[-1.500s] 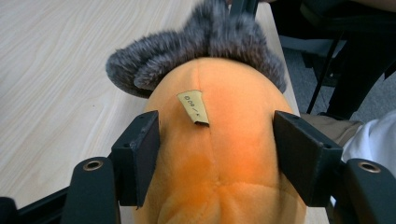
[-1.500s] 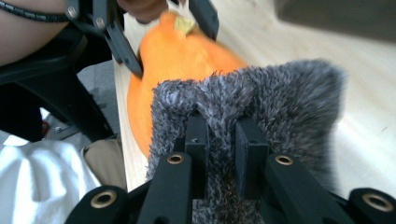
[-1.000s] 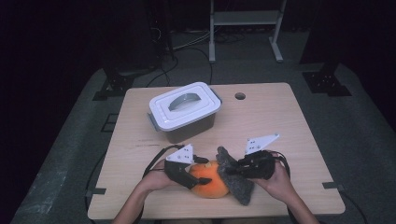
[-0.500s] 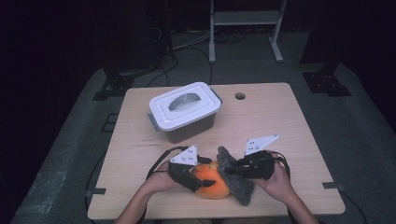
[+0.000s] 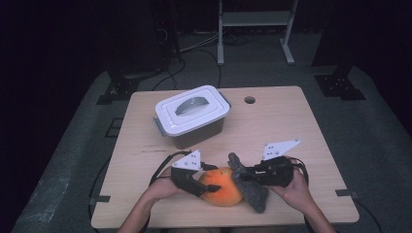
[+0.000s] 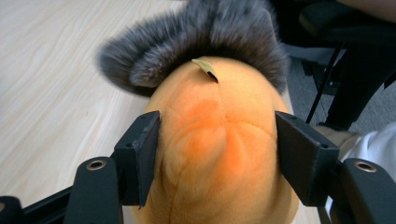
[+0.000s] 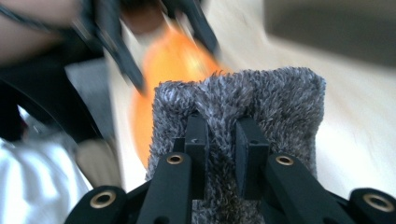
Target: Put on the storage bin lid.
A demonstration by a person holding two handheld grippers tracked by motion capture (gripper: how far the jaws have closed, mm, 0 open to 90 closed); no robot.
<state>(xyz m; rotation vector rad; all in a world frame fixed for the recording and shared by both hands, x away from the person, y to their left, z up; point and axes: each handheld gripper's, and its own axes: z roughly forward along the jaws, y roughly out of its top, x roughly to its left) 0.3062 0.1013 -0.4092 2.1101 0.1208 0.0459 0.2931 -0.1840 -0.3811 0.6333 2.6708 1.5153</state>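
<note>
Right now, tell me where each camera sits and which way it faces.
High view: fixed above the person's side, looking forward and down on the table; forearms, both hands, left gripper and right gripper show.
Left gripper view: rides the left gripper, looking along its jaws, which flank the orange plush.
Right gripper view: rides the right gripper, its jaws pinching the grey furry part; blurred.
All three views share the orange plush and grey fur.

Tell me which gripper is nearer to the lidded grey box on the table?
The left gripper is nearer: it lies almost straight below the lidded grey box in the high view, around the orange plush toy. The right gripper sits farther right, pinching the grey fur.
</note>
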